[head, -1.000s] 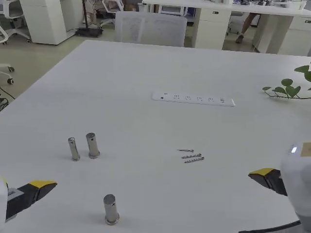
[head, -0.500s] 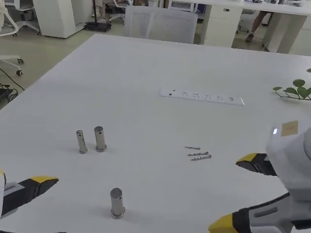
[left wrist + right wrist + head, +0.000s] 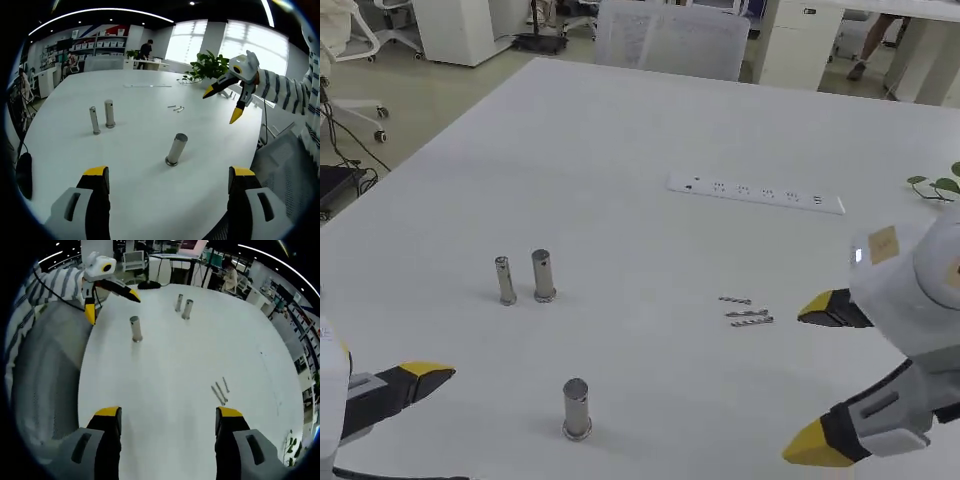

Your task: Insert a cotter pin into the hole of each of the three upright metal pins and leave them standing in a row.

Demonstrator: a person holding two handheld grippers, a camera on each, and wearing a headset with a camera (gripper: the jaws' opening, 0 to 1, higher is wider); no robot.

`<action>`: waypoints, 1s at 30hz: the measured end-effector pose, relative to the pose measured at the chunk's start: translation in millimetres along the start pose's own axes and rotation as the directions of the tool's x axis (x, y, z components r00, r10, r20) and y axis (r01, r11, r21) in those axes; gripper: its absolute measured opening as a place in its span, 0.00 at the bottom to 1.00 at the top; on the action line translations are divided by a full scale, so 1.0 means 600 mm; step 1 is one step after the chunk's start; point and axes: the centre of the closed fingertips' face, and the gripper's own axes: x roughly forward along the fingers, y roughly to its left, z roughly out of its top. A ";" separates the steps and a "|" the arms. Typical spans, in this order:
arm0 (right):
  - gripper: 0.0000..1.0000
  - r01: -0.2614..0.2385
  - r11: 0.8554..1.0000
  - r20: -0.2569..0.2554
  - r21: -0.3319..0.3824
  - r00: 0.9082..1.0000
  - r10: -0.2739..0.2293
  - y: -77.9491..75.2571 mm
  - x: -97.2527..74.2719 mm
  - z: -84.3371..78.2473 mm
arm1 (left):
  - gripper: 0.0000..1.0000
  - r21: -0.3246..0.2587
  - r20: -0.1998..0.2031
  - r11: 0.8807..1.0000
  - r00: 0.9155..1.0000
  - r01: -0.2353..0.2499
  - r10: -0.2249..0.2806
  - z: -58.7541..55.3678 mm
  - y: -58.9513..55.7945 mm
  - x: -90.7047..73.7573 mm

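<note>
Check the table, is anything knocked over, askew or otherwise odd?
Nothing is toppled or damaged. All three metal pins stand upright, though not in a row: two stand side by side and the third pin stands apart, nearer the person. The three cotter pins lie together on the table.

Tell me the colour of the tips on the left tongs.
Yellow tips on the black left tongs; clearest in the left gripper view.

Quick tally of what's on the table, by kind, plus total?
upright metal pins: 3
cotter pins: 3
power strip: 1
plant: 1, at the right edge of the head view
Total: 8
</note>
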 end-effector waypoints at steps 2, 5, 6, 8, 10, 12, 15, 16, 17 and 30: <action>0.73 -0.026 1.000 0.009 -0.015 1.000 0.026 0.000 0.004 0.004 | 0.99 0.000 -0.001 1.000 1.000 0.001 -0.001 0.000 -0.001 0.001; 0.73 -0.040 0.998 -0.008 -0.042 0.999 0.040 -0.008 0.009 0.003 | 0.99 0.001 -0.006 1.000 1.000 0.002 -0.002 -0.002 -0.004 0.002; 0.73 -0.041 0.998 -0.014 -0.052 0.999 0.041 -0.012 0.011 0.002 | 0.99 0.001 -0.008 1.000 1.000 0.003 -0.003 -0.003 -0.004 0.003; 0.72 -0.046 0.997 -0.026 -0.061 0.999 0.045 -0.019 0.015 -0.001 | 0.99 -0.001 -0.011 1.000 1.000 0.003 -0.003 -0.004 -0.005 0.004; 0.70 -0.069 0.996 -0.018 -0.060 0.997 0.068 -0.021 0.017 0.001 | 0.99 -0.004 -0.013 1.000 1.000 0.002 -0.003 -0.006 -0.006 0.004; 0.68 -0.081 0.995 -0.016 -0.062 0.997 0.080 -0.025 0.020 0.000 | 0.99 -0.016 -0.016 1.000 1.000 0.010 -0.010 -0.007 -0.010 0.003; 0.67 -0.087 0.993 -0.020 -0.080 0.996 0.086 -0.033 0.026 -0.004 | 0.99 -0.014 -0.020 1.000 1.000 0.009 -0.009 -0.009 -0.012 0.001; 0.66 -0.087 0.992 -0.030 -0.095 0.996 0.085 -0.037 0.028 -0.010 | 0.99 -0.013 -0.022 1.000 1.000 0.010 -0.010 -0.010 -0.013 0.001; 0.64 -0.088 0.991 -0.035 -0.101 0.996 0.085 -0.039 0.030 -0.013 | 0.99 -0.013 -0.024 1.000 1.000 0.010 -0.011 -0.010 -0.013 0.000; 0.56 -0.119 0.979 -0.108 -0.167 0.989 0.102 -0.076 0.039 -0.035 | 0.95 0.047 -0.053 0.999 0.998 -0.012 0.014 -0.014 -0.008 -0.004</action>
